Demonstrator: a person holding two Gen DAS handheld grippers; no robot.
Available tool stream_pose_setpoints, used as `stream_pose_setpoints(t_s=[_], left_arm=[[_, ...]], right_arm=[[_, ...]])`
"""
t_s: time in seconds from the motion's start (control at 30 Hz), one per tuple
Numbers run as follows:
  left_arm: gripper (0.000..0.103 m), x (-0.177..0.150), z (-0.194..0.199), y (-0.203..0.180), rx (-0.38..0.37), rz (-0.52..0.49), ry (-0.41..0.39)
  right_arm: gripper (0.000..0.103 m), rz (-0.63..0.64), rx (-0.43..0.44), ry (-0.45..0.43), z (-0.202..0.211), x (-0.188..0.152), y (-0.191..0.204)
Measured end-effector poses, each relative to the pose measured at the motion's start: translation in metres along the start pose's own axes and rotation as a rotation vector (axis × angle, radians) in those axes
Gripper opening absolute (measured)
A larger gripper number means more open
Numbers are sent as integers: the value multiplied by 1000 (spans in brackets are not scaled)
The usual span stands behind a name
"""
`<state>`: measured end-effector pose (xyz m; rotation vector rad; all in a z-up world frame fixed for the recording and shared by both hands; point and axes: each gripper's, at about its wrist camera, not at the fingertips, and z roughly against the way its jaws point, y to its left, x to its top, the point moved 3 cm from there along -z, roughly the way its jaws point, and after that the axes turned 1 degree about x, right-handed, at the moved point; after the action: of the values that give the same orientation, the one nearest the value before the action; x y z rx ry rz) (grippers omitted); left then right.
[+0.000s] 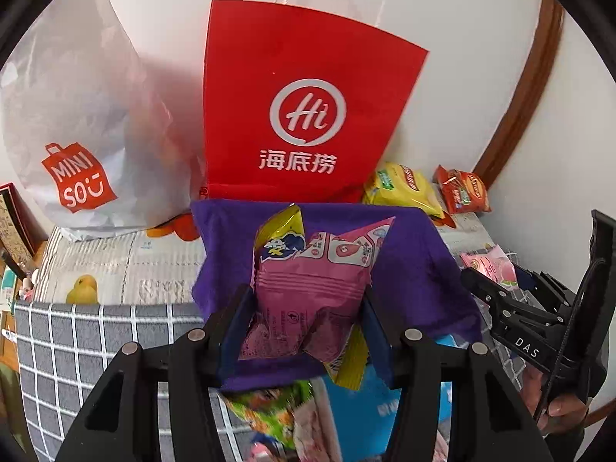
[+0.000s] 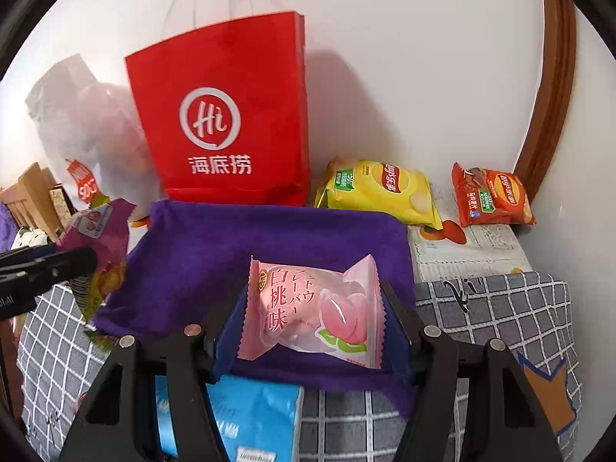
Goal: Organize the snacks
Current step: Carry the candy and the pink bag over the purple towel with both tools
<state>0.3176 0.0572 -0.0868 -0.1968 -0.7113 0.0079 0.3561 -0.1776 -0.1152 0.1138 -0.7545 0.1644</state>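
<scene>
Over the purple cloth, two grippers — left gripper pinching one pink-yellow packet, right gripper one peach packet.

- A red paper bag with white handles stands against the wall.
- A white Miniso bag sits just beside it.
- Grey checked cloth covers the surface.
- Possibly a wooden frame, right.

The setting looks like a room in a home. A red paper shopping bag stands against a plain white wall. Left of it leans a white Miniso bag; right of it lie crisp packets; in front spreads a grey checked cloth. Curved brown wood trim rises far right.
</scene>
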Motion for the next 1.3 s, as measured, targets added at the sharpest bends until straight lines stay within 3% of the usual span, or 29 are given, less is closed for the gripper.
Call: stream_pose_setpoints(t_s=[0.53, 1.3], left_arm=[[53, 30, -55, 13, 23, 7, 24], [53, 22, -119, 17, 34, 28, 122]], right_arm=[[63, -4, -10, 43, -61, 16, -11], [64, -24, 1, 137, -118, 7, -22]])
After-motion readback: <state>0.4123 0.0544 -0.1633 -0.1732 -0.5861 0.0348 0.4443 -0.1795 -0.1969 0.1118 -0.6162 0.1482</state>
